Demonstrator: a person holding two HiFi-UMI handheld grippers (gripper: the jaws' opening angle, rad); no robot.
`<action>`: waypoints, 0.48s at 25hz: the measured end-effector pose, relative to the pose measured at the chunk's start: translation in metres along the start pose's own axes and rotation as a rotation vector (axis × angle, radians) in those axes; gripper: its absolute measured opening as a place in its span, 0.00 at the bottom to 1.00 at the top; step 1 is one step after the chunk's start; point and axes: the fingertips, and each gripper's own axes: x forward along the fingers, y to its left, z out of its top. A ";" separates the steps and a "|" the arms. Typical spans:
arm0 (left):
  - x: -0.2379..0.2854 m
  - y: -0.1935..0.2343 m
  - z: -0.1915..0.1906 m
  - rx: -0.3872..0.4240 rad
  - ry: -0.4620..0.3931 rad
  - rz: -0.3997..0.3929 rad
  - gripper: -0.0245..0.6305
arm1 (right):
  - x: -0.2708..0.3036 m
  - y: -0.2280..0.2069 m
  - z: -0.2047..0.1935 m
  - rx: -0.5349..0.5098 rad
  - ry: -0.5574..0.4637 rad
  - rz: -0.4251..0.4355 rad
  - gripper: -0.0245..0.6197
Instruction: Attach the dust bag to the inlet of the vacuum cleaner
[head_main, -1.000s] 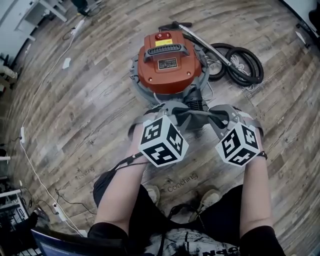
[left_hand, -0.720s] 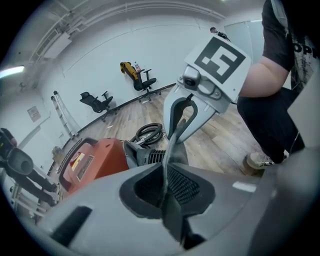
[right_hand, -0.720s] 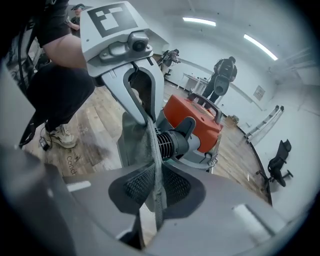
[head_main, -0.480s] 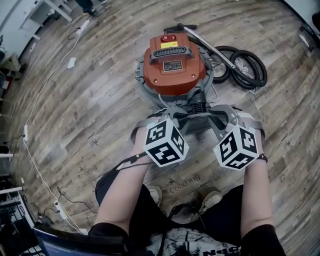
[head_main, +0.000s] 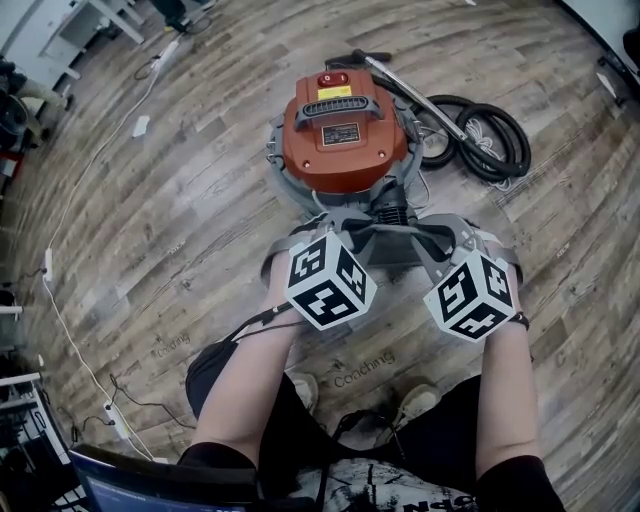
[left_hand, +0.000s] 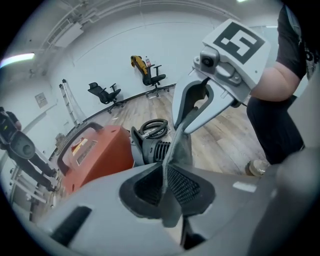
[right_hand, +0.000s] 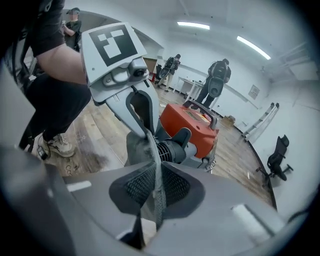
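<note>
The orange vacuum cleaner (head_main: 340, 125) stands on the wooden floor, its black ribbed inlet (head_main: 395, 205) facing me. A grey cloth dust bag (head_main: 390, 240) is stretched between both grippers just in front of the inlet. My left gripper (head_main: 335, 222) is shut on the bag's left edge; its jaws have just been opening slightly, with the fabric (left_hand: 167, 170) still pinched between the pads. My right gripper (head_main: 440, 235) is shut on the right edge, the fabric (right_hand: 156, 185) between its pads. In the right gripper view the inlet (right_hand: 172, 147) sits right behind the bag.
A coiled black hose (head_main: 480, 130) and a metal wand (head_main: 420, 95) lie right of the vacuum. A white cable (head_main: 60, 300) runs along the floor at left. My shoes (head_main: 420, 395) are close below the grippers. Office chairs (left_hand: 105, 92) stand farther off.
Both grippers keep hold of the bag in about the same place by the inlet. Only the view has shifted a little.
</note>
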 end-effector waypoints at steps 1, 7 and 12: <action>-0.001 0.001 0.004 0.006 -0.006 0.007 0.09 | 0.000 -0.002 -0.004 0.023 0.005 0.001 0.10; -0.008 -0.002 0.027 0.044 -0.045 0.026 0.09 | 0.008 -0.006 -0.023 0.115 0.042 0.016 0.11; -0.006 0.002 0.019 -0.022 -0.064 0.024 0.09 | 0.009 -0.010 -0.014 0.105 0.005 -0.030 0.11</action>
